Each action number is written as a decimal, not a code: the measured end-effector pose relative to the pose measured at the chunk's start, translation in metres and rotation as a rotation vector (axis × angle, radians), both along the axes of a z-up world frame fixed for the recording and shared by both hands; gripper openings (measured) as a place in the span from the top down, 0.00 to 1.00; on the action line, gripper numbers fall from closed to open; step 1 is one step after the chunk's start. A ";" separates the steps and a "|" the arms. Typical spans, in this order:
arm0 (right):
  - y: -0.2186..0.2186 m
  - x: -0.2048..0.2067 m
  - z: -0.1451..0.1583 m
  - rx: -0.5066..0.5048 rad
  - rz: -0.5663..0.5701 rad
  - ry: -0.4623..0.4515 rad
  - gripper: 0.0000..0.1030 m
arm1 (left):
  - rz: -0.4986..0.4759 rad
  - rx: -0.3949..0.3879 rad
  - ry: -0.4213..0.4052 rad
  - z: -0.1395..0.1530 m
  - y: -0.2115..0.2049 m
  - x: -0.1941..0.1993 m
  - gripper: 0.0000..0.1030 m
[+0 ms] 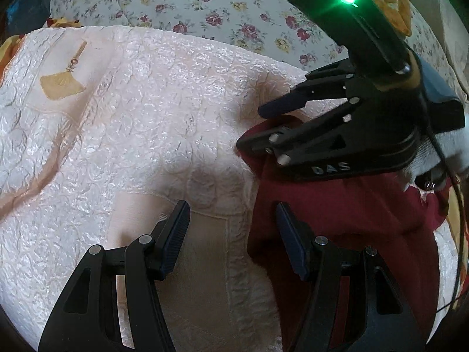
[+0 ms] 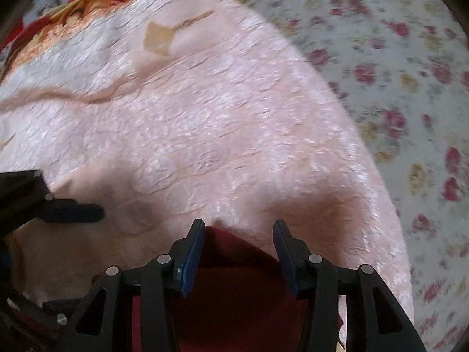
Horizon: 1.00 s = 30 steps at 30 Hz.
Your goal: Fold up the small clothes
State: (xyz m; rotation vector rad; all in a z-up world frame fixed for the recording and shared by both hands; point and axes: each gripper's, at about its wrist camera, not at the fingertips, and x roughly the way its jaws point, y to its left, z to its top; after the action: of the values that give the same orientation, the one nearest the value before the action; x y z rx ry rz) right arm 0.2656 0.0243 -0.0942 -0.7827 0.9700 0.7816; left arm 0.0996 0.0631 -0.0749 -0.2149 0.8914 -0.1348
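Both grippers hang with jaws apart, gripping nothing: the left gripper (image 1: 231, 234) over the garment's near edge, the right gripper (image 2: 238, 249) over its far corner. Dark red garment (image 1: 337, 214) lies flat beneath them on a pink quilt (image 1: 146, 111), with floral sheet (image 1: 205, 3) beyond.

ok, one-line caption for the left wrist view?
Open left gripper hovers at the dark red garment's edge on a pale pink textured bedspread; open right gripper above the garment.
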 end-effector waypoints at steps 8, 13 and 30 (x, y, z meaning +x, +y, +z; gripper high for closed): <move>-0.014 0.011 -0.001 0.001 0.003 0.042 0.71 | -0.004 0.012 -0.003 0.000 -0.001 0.001 0.41; -0.032 0.003 0.002 0.067 -0.036 0.004 0.96 | -0.005 0.015 -0.005 0.001 -0.001 0.000 0.41; -0.156 -0.053 0.036 0.510 -0.460 0.042 0.58 | 0.002 0.011 -0.041 0.009 -0.004 -0.007 0.41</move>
State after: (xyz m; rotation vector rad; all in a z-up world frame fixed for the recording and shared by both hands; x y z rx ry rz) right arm 0.2123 -0.1321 -0.0579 -0.0917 0.8889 0.6009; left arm 0.0927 0.0593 -0.0662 -0.2022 0.8505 -0.1321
